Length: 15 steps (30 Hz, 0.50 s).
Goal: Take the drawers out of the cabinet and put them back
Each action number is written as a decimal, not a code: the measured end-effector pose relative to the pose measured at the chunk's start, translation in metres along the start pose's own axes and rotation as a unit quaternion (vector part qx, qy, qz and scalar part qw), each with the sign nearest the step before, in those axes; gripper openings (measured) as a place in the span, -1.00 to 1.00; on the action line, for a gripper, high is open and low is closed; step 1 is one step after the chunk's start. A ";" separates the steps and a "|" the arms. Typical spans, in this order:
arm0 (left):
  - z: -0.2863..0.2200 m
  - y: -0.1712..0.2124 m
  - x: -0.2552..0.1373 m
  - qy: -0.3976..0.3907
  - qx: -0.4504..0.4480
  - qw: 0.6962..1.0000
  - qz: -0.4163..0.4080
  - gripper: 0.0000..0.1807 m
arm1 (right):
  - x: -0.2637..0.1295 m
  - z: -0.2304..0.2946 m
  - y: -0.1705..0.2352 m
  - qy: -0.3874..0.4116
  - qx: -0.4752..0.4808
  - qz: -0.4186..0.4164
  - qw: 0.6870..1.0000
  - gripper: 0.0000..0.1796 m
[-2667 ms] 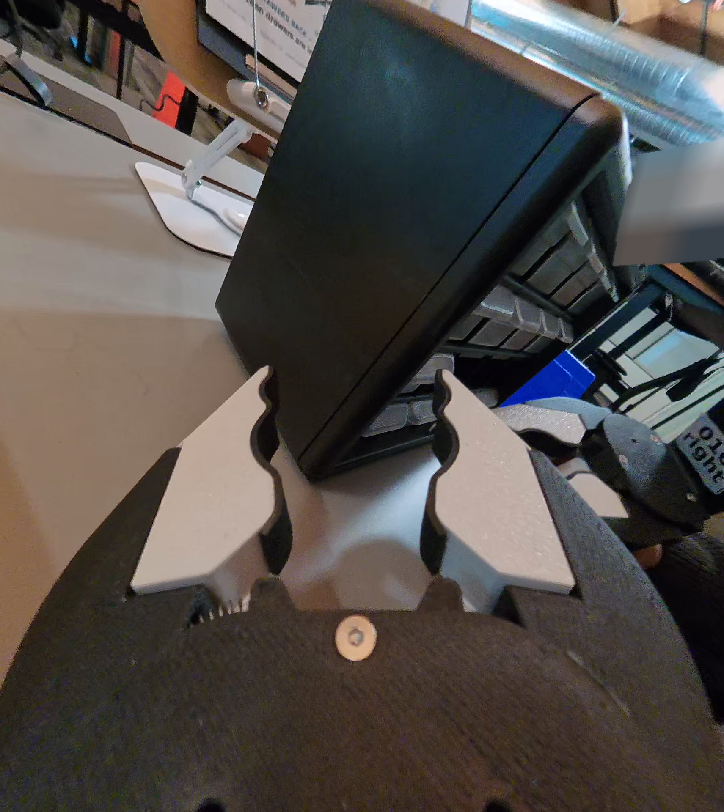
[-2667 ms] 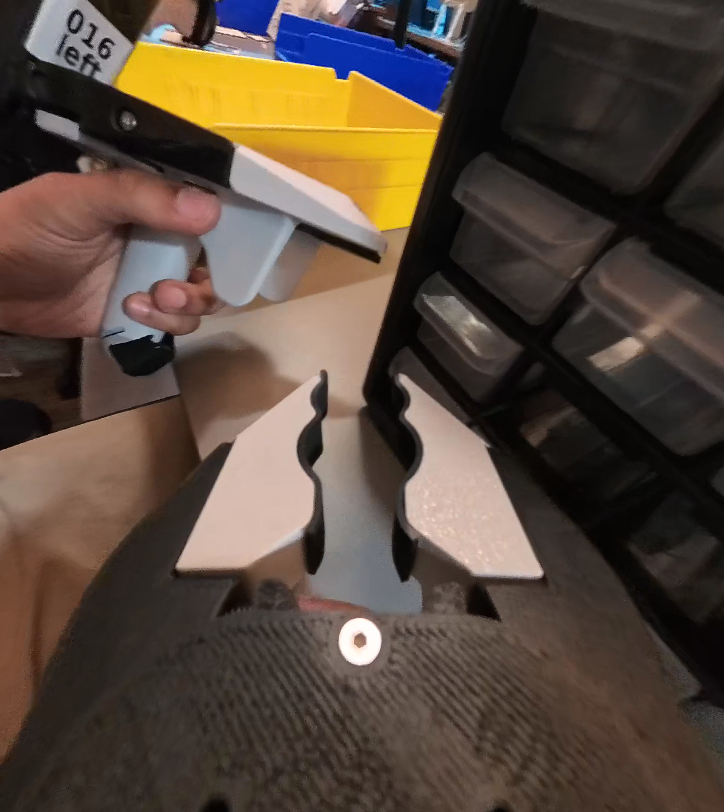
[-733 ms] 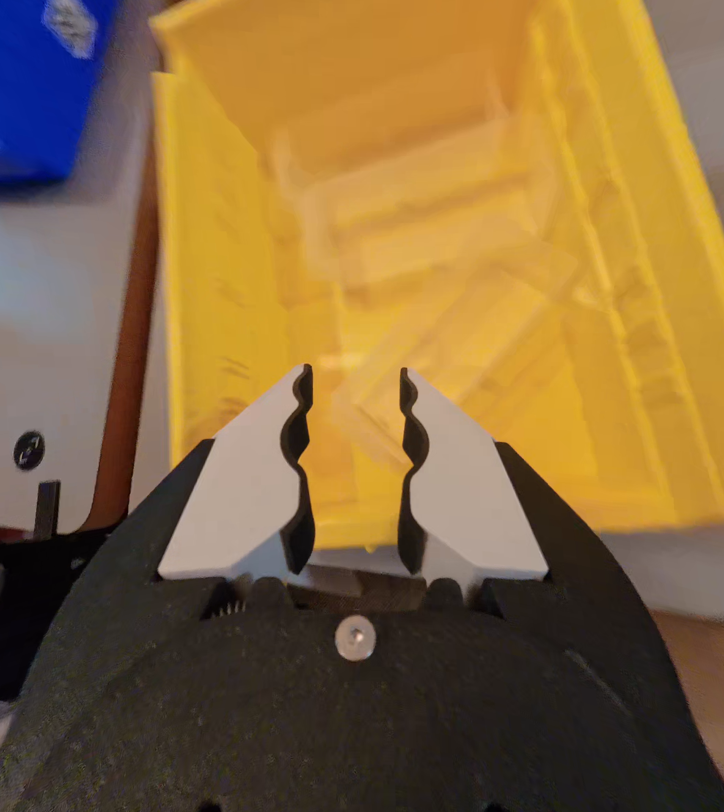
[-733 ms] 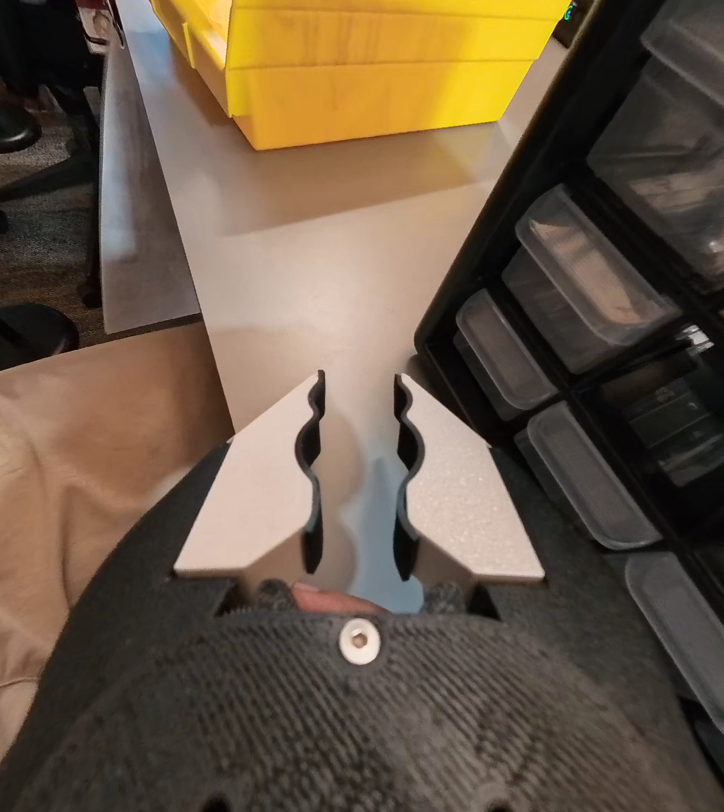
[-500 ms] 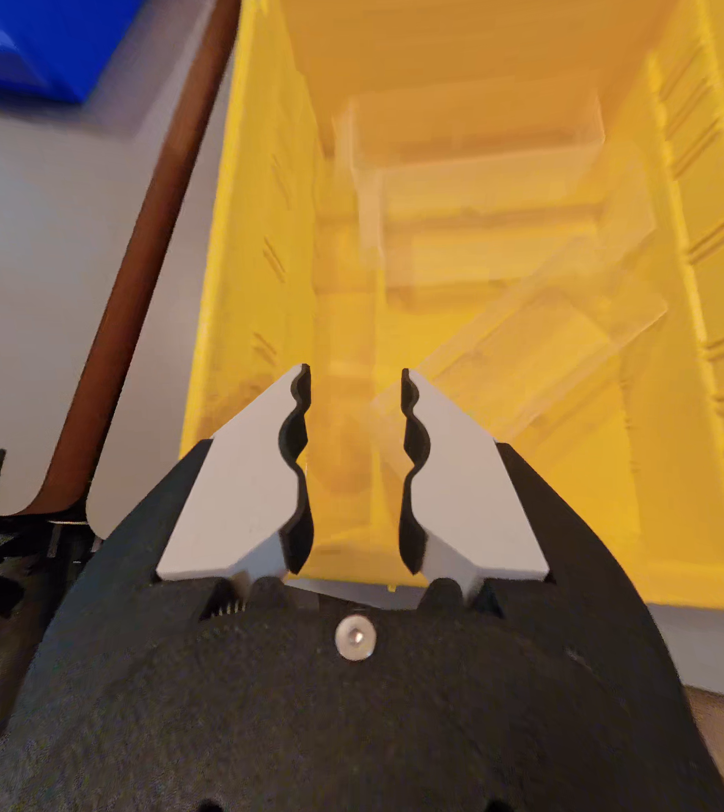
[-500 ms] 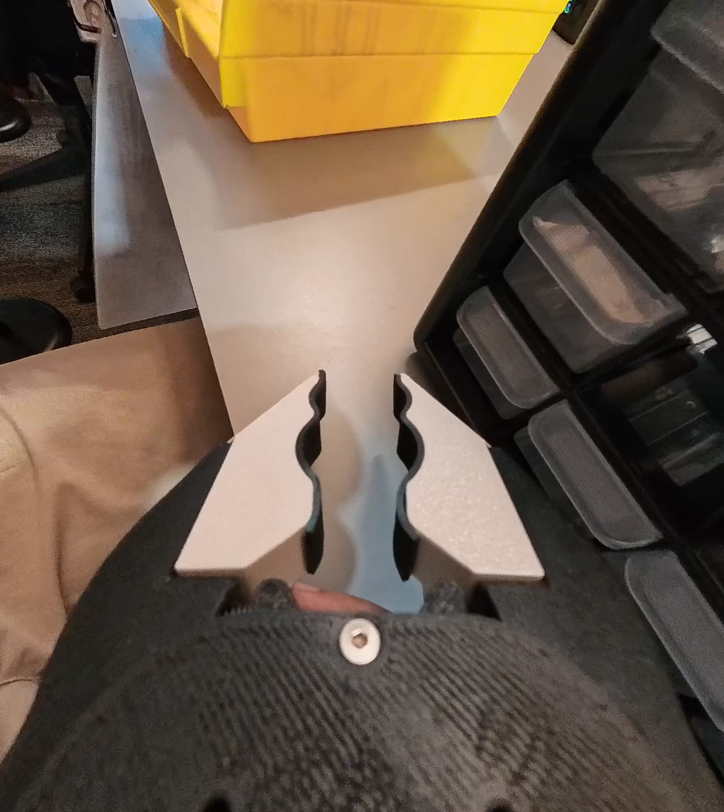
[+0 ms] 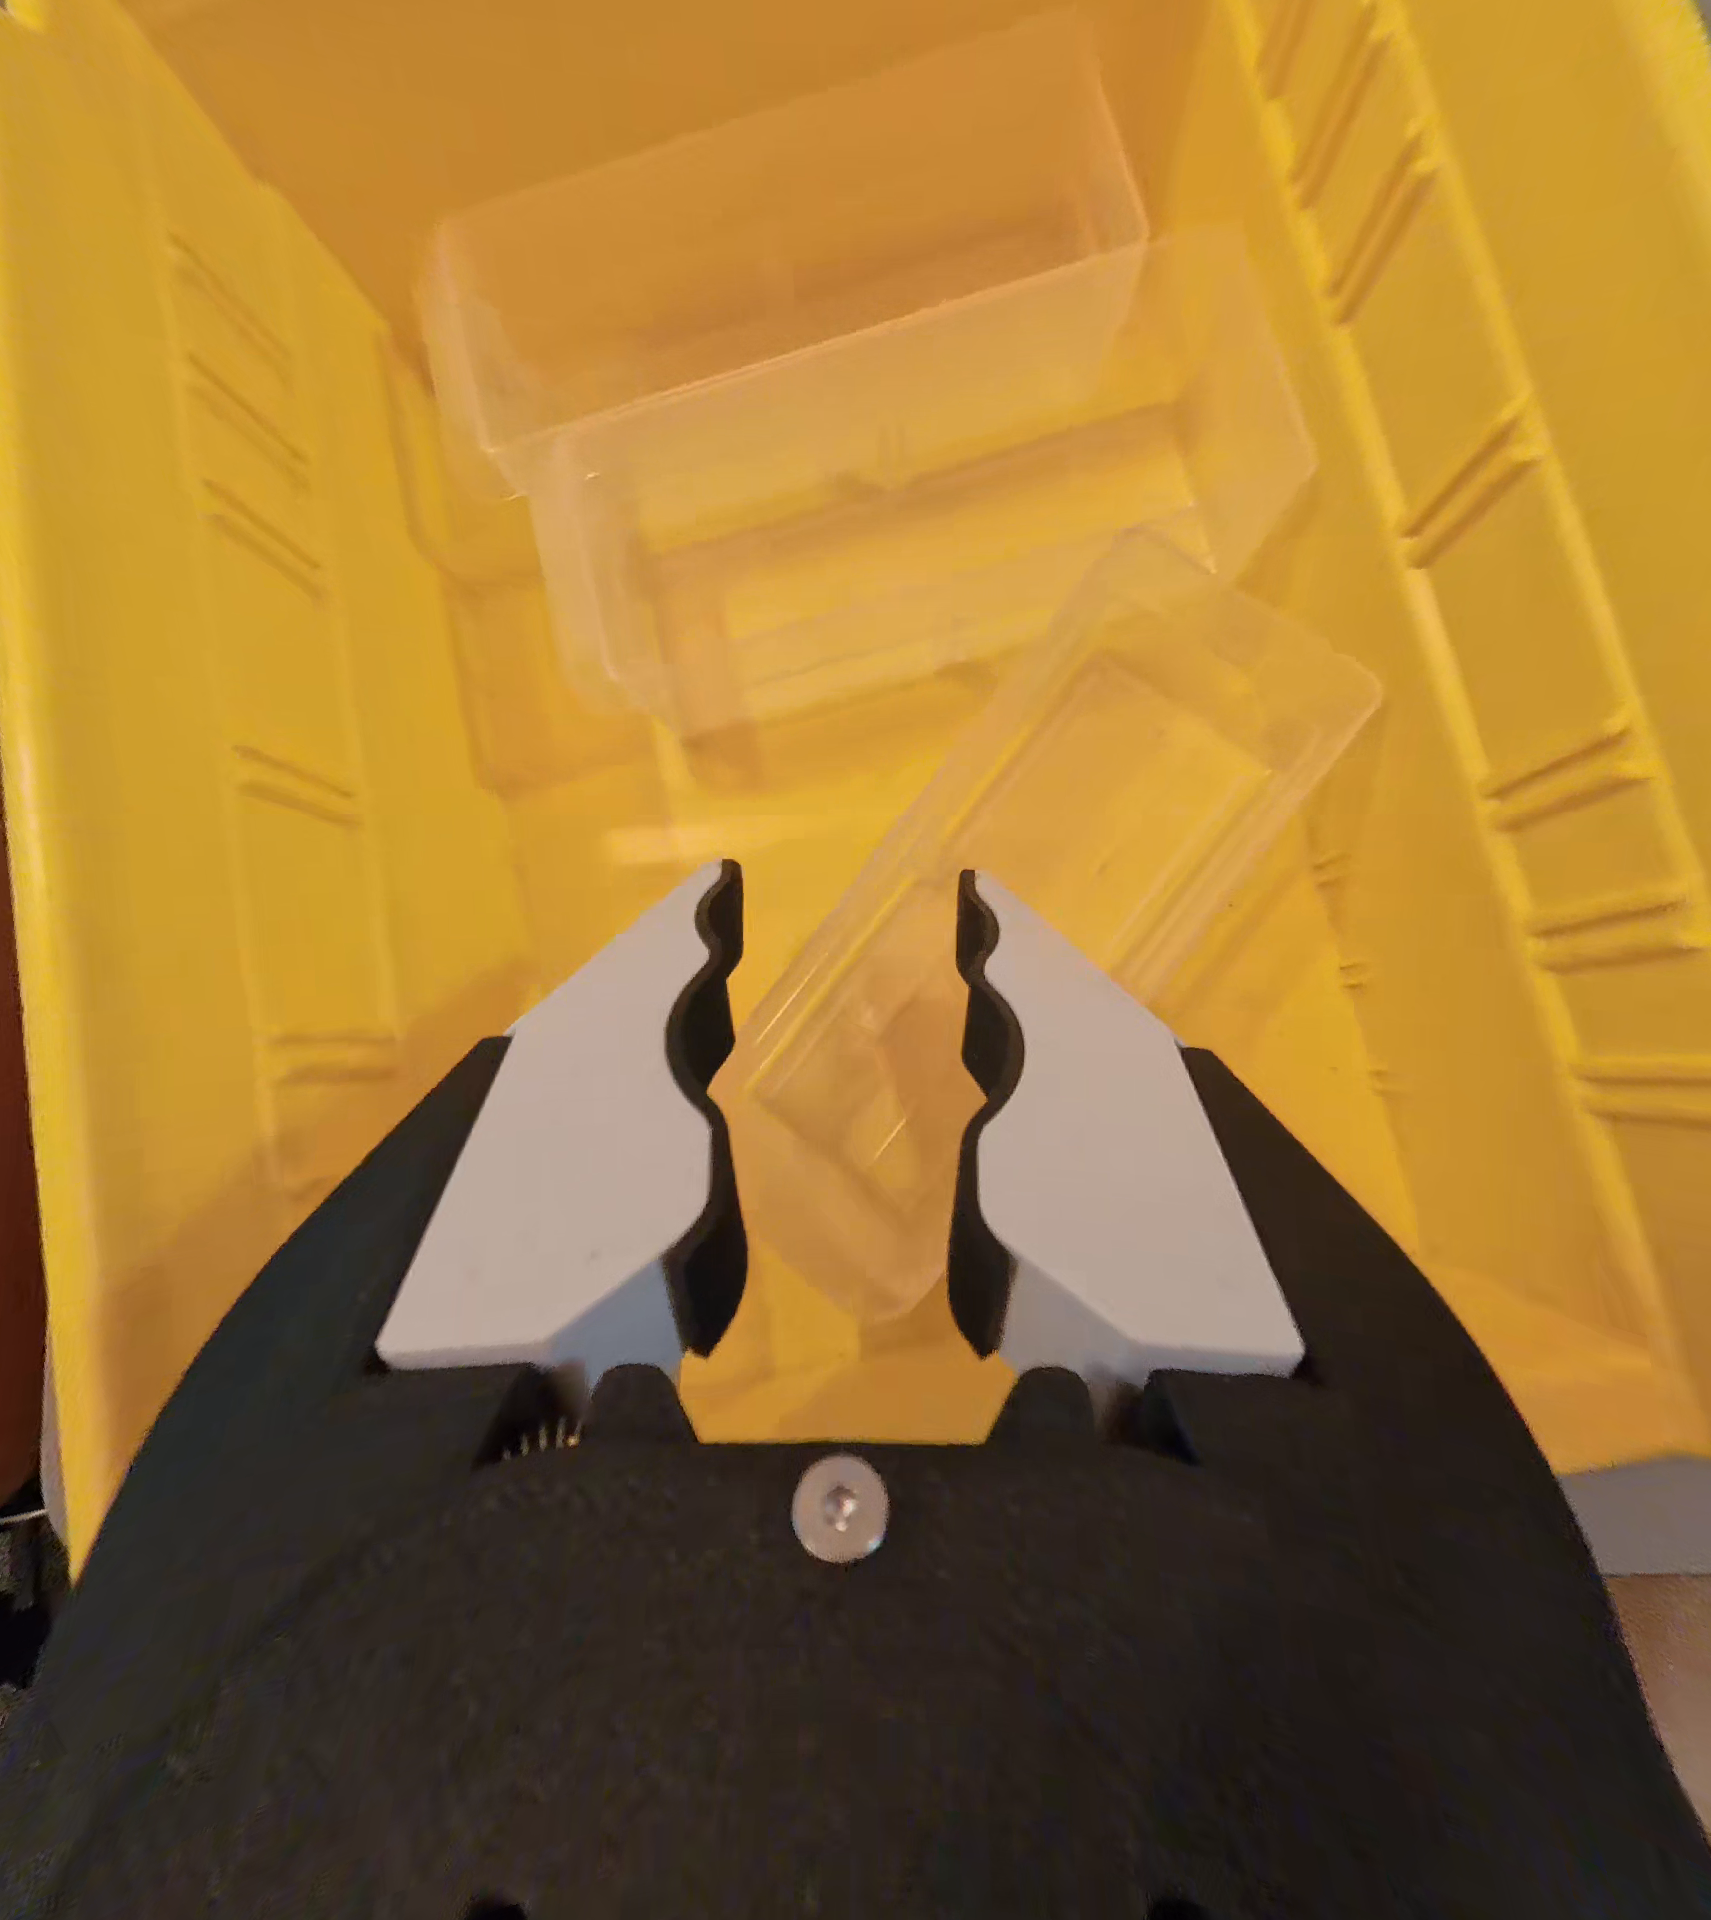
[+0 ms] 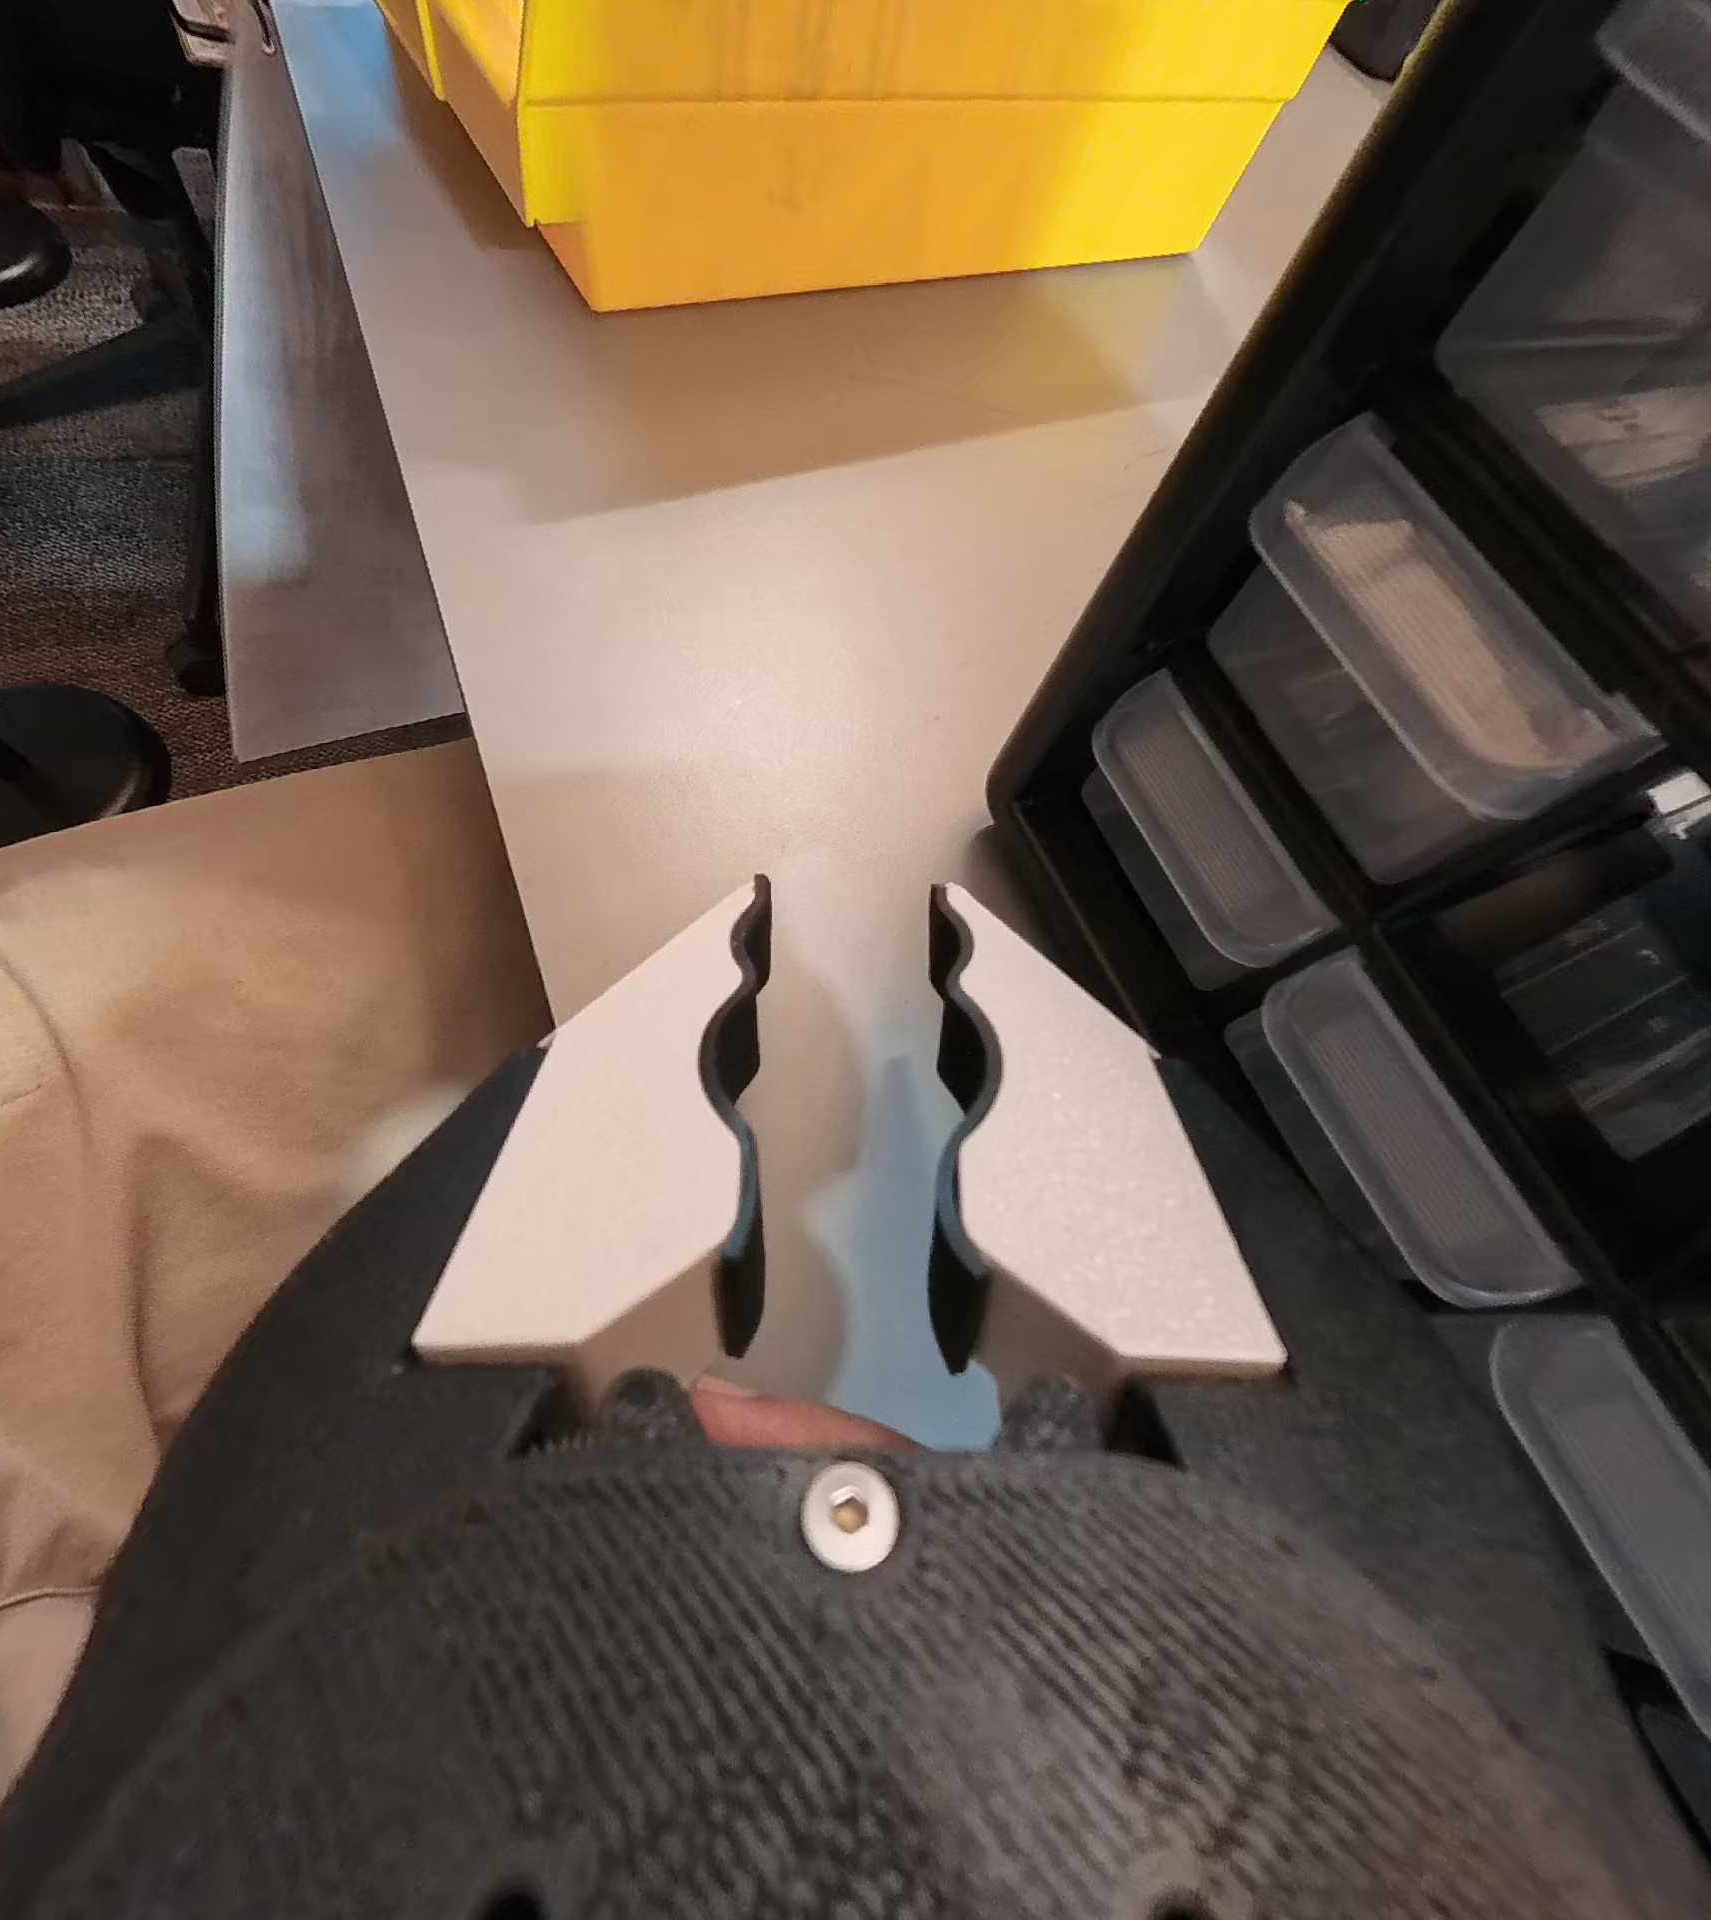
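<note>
Clear plastic drawers (image 7: pixel 830 343) piled loose inside yellow bin (image 7: pixel 186 644), nearest clear drawer (image 7: pixel 1069 883) tilted on a diagonal, its near corner between the spread tips of left gripper (image 7: pixel 843 894), no contact visible. Jaws parted, nothing pinched. Black cabinet (image 8: pixel 1069 769) stood on grey table (image 8: pixel 726 623), several translucent drawers (image 8: pixel 1402 665) seated in its slots, one slot (image 8: pixel 1620 997) dark, contents unclear. Right gripper (image 8: pixel 849 899) held over table just beside cabinet's lower corner, fingers apart, empty. Same yellow bin at far table edge. Tan fabric (image 8: pixel 103 1091) at left.
</note>
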<state>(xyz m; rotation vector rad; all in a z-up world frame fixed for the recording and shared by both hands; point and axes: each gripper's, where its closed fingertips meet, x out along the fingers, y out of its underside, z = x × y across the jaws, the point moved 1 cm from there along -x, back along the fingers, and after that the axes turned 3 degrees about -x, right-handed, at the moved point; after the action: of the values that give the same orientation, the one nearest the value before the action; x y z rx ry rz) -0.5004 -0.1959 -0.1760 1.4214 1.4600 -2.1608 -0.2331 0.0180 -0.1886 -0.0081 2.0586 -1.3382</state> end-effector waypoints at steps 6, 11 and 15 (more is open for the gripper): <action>0.000 0.006 0.008 -0.020 0.046 0.999 0.016 -0.91 | 0.000 -0.002 0.000 -0.005 0.013 -0.003 1.000 -0.67; -0.002 -0.001 -0.005 -0.010 0.056 0.998 -0.009 -0.97 | 0.000 0.000 0.000 -0.009 0.010 -0.002 1.000 -0.67; 0.006 -0.010 -0.026 -0.023 0.044 0.998 -0.027 -0.99 | 0.000 0.002 -0.001 -0.007 -0.004 -0.002 1.000 -0.67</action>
<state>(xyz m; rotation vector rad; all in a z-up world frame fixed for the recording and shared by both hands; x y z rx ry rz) -0.4962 -0.2049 -0.1489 1.3664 1.4197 -2.3005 -0.2324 0.0159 -0.1888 -0.0240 2.0532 -1.3297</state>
